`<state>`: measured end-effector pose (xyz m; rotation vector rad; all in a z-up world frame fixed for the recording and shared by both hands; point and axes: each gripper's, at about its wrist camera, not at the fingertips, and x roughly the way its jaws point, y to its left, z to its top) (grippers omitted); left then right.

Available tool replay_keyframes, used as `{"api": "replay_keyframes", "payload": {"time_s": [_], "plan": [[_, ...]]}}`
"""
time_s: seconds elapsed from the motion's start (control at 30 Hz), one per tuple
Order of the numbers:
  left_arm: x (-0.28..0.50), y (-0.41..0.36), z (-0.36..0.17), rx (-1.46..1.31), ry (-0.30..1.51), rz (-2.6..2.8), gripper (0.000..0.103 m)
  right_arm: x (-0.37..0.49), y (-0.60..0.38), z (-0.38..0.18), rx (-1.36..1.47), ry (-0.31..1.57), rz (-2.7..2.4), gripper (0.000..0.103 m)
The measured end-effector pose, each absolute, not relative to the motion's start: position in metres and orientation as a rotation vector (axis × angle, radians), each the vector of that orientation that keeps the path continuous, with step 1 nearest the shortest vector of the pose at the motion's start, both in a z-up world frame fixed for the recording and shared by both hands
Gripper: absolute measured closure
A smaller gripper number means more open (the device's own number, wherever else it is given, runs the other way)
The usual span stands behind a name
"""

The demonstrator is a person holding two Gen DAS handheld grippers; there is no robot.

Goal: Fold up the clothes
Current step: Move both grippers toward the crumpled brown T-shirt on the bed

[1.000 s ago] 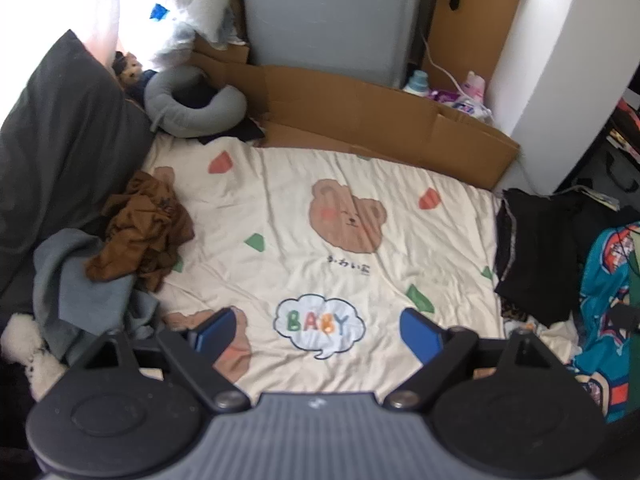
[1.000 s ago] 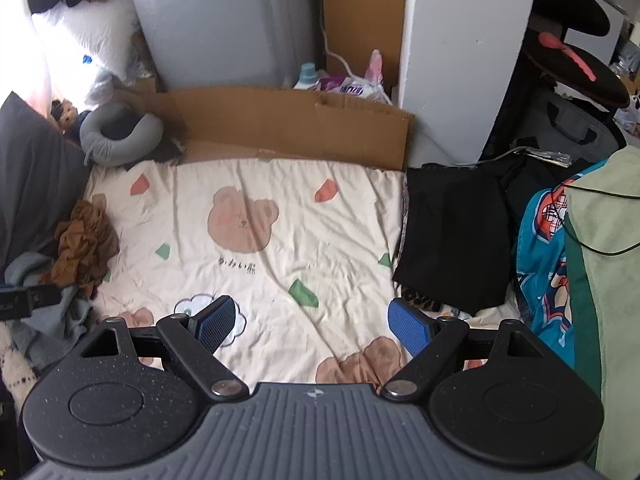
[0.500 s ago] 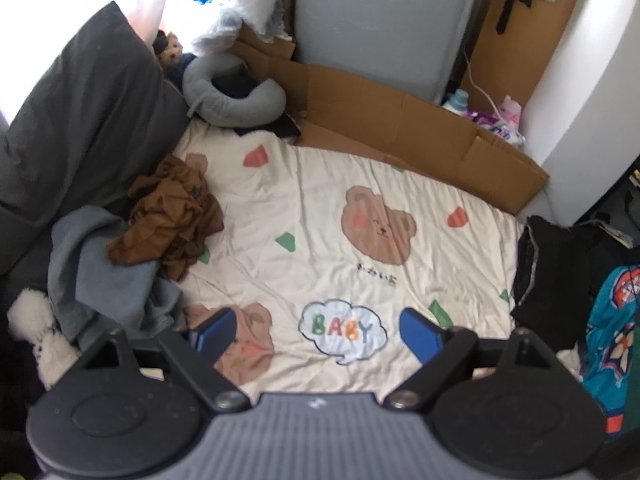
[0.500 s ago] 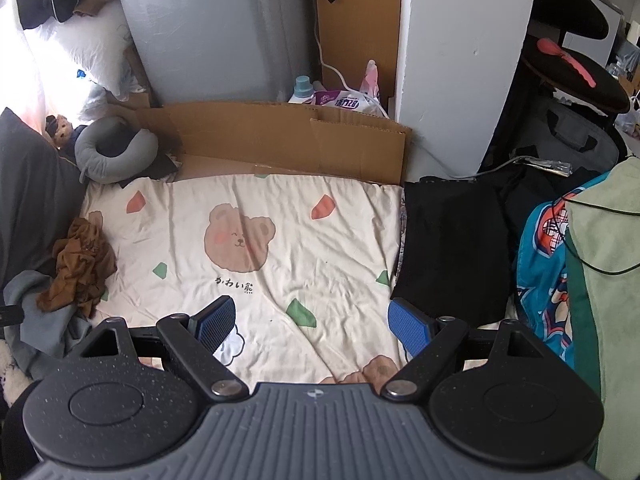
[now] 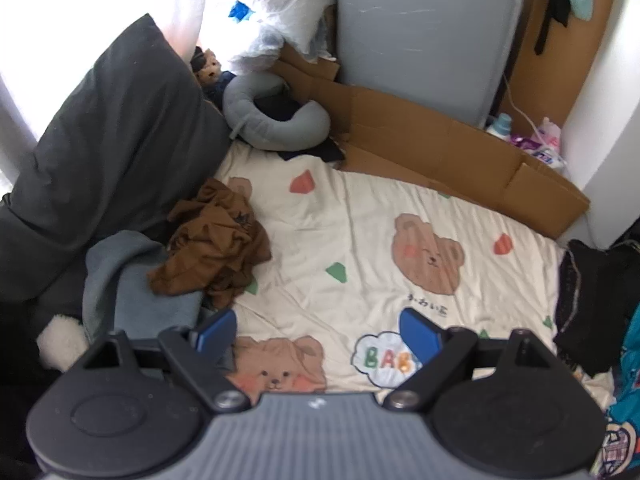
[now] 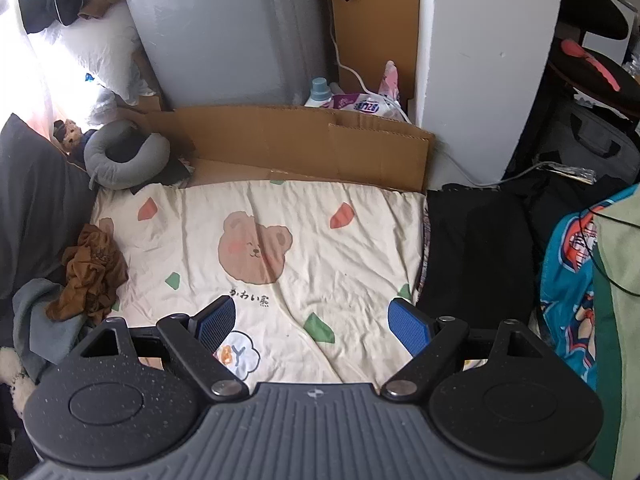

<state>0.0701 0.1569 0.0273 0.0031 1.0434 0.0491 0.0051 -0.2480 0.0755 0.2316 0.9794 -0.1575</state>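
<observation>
So the bed's got a cream bear-print cotton sheet (image 6: 320,240) spread across it. Flattened brown cardboard (image 6: 296,144) lines the far edge at 12 o'clock, with a tall grey metal cabinet (image 6: 228,32) standing right behind it. White wall column (image 6: 480,60) at 1 o'clock. Dark grey pillow (image 5: 108,152) leans at 9 o'clock, and really harsh daylight blows out the window (image 5: 24,40) around 10 o'clock.
</observation>
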Motion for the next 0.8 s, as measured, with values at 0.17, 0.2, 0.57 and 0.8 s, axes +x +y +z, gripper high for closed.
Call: {"api": "replay_keyframes", "payload": {"time_s": [0.17, 0.2, 0.57, 0.8], "plan": [[0.083, 0.179, 0.016, -0.032, 1.053, 0.077, 0.013, 0.022, -0.245, 0.075, 0.198, 0.985, -0.128, 0.015], [0.085, 0.183, 0.013, -0.035, 1.053, 0.083, 0.013, 0.027, -0.243, 0.075, 0.194, 0.987, -0.119, 0.015], [0.102, 0.223, -0.013, -0.08, 1.032, 0.144, 0.013, 0.07, -0.226, 0.061, 0.212, 0.995, 0.031, 0.015], [0.113, 0.245, -0.037, -0.115, 1.042, 0.207, 0.013, 0.096, -0.208, 0.044, 0.122, 1.015, 0.094, 0.015]]}}
